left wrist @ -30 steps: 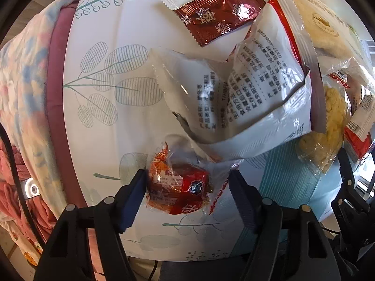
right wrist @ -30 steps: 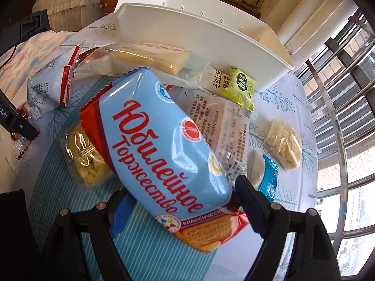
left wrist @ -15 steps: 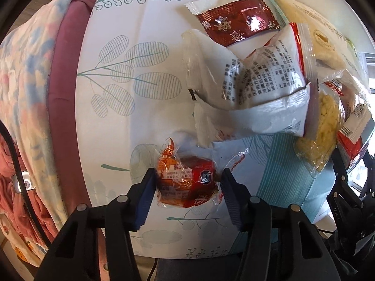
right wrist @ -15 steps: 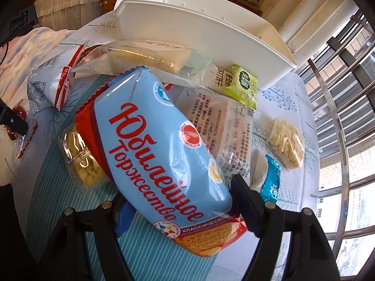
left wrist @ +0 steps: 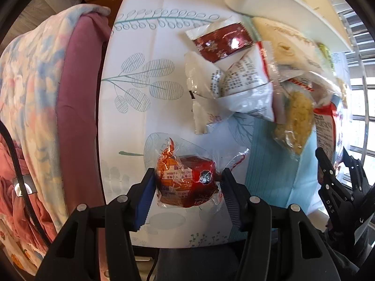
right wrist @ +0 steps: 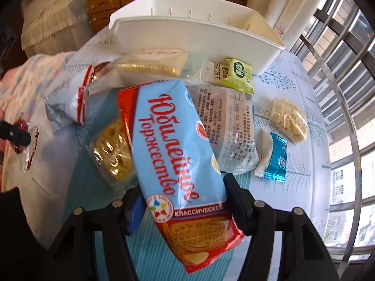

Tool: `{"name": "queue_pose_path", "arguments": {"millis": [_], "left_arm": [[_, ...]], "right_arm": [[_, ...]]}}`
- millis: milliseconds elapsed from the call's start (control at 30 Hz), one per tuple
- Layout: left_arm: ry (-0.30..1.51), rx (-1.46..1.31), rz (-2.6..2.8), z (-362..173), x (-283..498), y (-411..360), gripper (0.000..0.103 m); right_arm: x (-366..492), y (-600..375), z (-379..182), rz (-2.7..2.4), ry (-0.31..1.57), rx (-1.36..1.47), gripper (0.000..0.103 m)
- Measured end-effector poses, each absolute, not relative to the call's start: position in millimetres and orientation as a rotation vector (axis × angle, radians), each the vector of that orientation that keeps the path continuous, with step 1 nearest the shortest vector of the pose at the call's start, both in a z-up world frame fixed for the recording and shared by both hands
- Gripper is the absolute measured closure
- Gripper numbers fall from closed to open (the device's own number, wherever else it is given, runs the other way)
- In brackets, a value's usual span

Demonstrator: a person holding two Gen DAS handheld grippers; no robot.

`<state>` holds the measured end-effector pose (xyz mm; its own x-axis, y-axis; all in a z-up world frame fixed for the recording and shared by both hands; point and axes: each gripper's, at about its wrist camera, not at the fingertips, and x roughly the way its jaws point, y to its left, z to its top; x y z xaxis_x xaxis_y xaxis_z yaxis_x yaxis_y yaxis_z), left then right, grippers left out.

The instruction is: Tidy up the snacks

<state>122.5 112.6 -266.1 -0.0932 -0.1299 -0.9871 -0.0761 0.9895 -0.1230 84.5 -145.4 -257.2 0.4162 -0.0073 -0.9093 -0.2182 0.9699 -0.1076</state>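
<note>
Leaf-printed tabletop [left wrist: 145, 46] strewn with snacks, white tray [right wrist: 187, 30] at its far edge, barred window [right wrist: 339, 82] right of tray, left hand-held gripper [left wrist: 187, 185] clenched on red-wrapped snack [left wrist: 187, 180], right hand-held gripper [right wrist: 185, 201] closing around blue biscuit pack [right wrist: 173, 145].

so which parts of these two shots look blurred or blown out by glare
Left wrist view: the white plastic tray and the snack packets along the right side are smeared, and the shiny dark red foil packet carries a glare spot. Right wrist view: the window is blown out, and the fisheye bends its metal bars.
</note>
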Motion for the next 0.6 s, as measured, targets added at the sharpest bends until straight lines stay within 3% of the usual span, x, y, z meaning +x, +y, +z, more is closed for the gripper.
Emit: {"name": "queue_pose_path", "arguments": {"millis": [600], "left_arm": [[1.416,-0.146,-0.278,-135,120,73,0.049]], "right_arm": [[71,-146,-195,0.151,1.026,-0.014,0.047]]}}
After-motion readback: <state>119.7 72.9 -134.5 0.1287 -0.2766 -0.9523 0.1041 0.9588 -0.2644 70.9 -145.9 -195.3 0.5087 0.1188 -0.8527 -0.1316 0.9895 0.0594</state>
